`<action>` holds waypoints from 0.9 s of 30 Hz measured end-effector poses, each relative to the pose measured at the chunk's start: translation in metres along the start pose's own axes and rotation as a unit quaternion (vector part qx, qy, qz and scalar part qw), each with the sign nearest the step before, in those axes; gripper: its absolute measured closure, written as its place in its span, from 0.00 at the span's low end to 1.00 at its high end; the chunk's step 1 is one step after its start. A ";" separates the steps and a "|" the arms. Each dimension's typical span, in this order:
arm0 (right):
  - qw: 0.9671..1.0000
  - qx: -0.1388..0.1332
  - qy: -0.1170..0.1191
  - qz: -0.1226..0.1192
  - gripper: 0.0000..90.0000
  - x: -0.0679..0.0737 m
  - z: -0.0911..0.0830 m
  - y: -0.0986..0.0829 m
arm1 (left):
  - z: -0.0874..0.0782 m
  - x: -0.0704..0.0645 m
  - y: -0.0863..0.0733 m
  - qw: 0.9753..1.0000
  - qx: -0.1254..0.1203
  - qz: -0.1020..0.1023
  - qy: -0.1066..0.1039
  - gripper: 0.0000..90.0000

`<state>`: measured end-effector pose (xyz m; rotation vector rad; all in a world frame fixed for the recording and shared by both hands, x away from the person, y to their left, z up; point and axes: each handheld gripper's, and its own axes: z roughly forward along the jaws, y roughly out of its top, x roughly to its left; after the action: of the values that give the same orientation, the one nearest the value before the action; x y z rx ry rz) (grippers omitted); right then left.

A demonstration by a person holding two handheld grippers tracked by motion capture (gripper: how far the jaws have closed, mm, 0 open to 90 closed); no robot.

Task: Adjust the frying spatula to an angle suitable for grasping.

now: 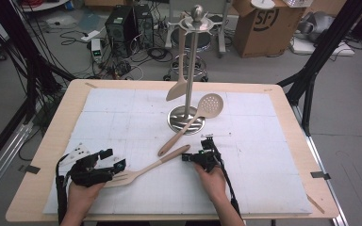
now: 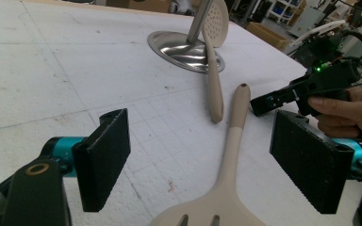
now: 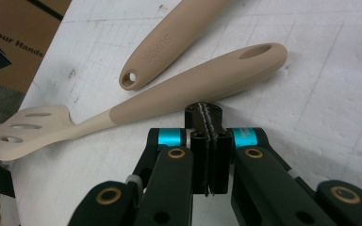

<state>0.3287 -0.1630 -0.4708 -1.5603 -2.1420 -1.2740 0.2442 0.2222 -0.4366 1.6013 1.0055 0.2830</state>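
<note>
A beige slotted turner [image 1: 143, 171] lies on the white mat [image 1: 264, 160], its head toward my left hand. My left gripper [image 1: 114, 159] is open, and in the left gripper view [image 2: 205, 157] the turner's head [image 2: 212, 214] lies low between the two pads. My right gripper [image 1: 185, 158] is shut with nothing in it; its tip [image 3: 203, 113] sits right beside the turner's handle [image 3: 193, 87] near the hole end. A beige skimmer [image 1: 202, 110] leans on the base of a steel utensil stand [image 1: 192, 61]. A beige spatula [image 1: 176, 89] hangs from the stand.
The skimmer's handle [image 3: 169, 40] lies just beyond the turner's handle. The stand's round base [image 2: 184, 47] sits mid-table. Bare wooden table edge [image 1: 42, 155] frames the mat. Boxes, computer towers and cables crowd the floor behind.
</note>
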 end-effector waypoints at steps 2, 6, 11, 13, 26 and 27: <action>1.000 -0.002 -0.005 -0.006 1.00 0.002 0.000 -0.001 | 0.000 0.000 0.000 1.000 -0.001 0.000 0.000 0.24; 1.000 -0.008 -0.019 -0.022 1.00 0.006 0.000 -0.003 | -0.001 0.001 -0.001 1.000 -0.002 -0.003 0.003 0.24; 1.000 -0.008 -0.012 -0.012 1.00 0.004 0.000 -0.003 | -0.001 0.001 -0.001 1.000 -0.001 -0.002 0.003 0.24; 1.000 -0.009 -0.010 -0.009 1.00 0.003 0.000 -0.003 | -0.001 0.001 -0.001 1.000 -0.001 -0.001 0.003 0.24; 0.993 -0.018 0.121 0.005 0.59 -0.014 -0.028 -0.012 | -0.001 0.001 -0.001 1.000 0.001 -0.001 0.002 0.24; 0.992 -0.022 0.127 0.002 0.55 -0.013 -0.030 -0.013 | 0.000 0.001 -0.001 1.000 0.002 0.000 0.002 0.24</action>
<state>0.3134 -0.1950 -0.4673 -1.3337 -1.9644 -1.4408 0.2441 0.2233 -0.4379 1.6053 1.0092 0.2848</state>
